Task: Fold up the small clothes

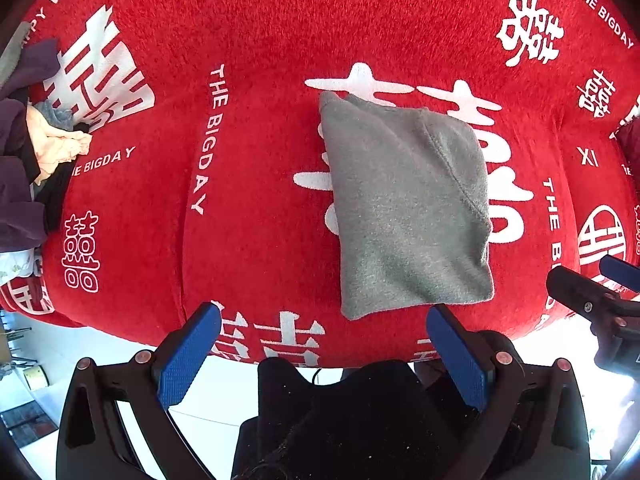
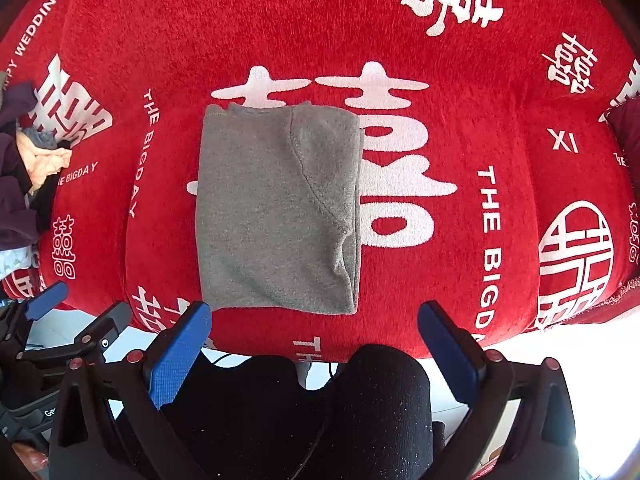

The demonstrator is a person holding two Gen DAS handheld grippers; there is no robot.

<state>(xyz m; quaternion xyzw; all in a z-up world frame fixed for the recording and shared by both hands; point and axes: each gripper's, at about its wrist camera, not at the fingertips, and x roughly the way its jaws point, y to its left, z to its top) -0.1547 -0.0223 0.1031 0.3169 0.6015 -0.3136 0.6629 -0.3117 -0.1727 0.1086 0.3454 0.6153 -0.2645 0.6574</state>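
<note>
Across the middle of the left wrist view, a folded grey fleece garment (image 1: 408, 208) is lying flat on the red wedding-print cover (image 1: 260, 40), with the left gripper (image 1: 324, 344) hovering released and empty at lower centre. A pile of unfolded clothes (image 1: 36, 148) is waiting at the left edge. Turning to the right wrist view, the right gripper (image 2: 314, 340) is likewise gaping empty below the garment (image 2: 276, 208). Finishing well probably means lifting both near corners together, keeping edges aligned.
</note>
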